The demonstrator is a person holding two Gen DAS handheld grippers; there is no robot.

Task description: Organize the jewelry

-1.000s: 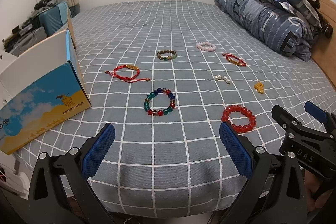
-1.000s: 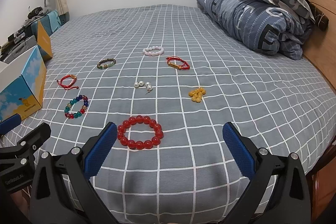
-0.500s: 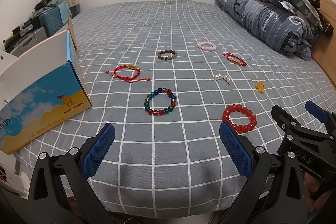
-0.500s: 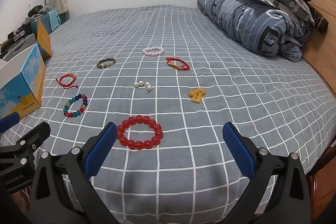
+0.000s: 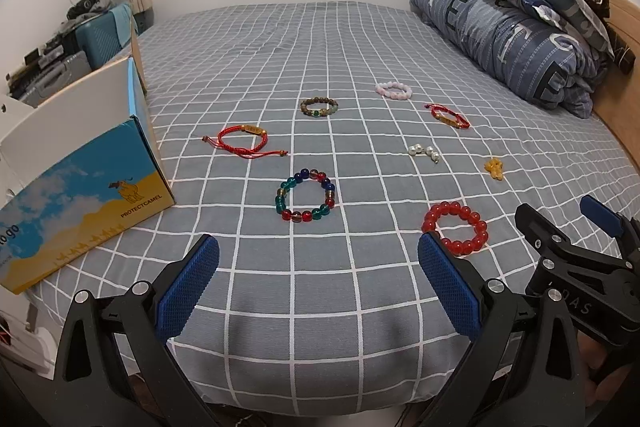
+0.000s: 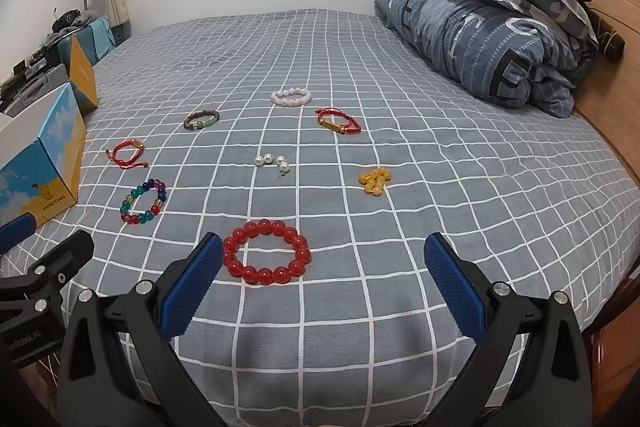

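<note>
Several pieces of jewelry lie on the grey checked bed. A multicoloured bead bracelet [image 5: 305, 196] lies ahead of my left gripper [image 5: 318, 263], which is open and empty. A red bead bracelet [image 6: 266, 251] lies just ahead of my right gripper [image 6: 322, 265], also open and empty, near its left finger. Further off lie a red cord bracelet [image 5: 243, 140], a brown bead bracelet [image 5: 319, 106], a pink bead bracelet [image 6: 291, 96], a second red cord bracelet [image 6: 338, 121], pearls [image 6: 273, 161] and yellow beads [image 6: 374, 181].
An open blue and yellow cardboard box [image 5: 86, 183] stands on the bed's left edge. A folded quilt and pillows [image 6: 492, 39] are piled at the right, against a wooden headboard [image 6: 608, 99]. Clutter and a lamp stand beyond the box at the left.
Both grippers have barely shifted; the views are almost the same. All jewelry lies where it was.
</note>
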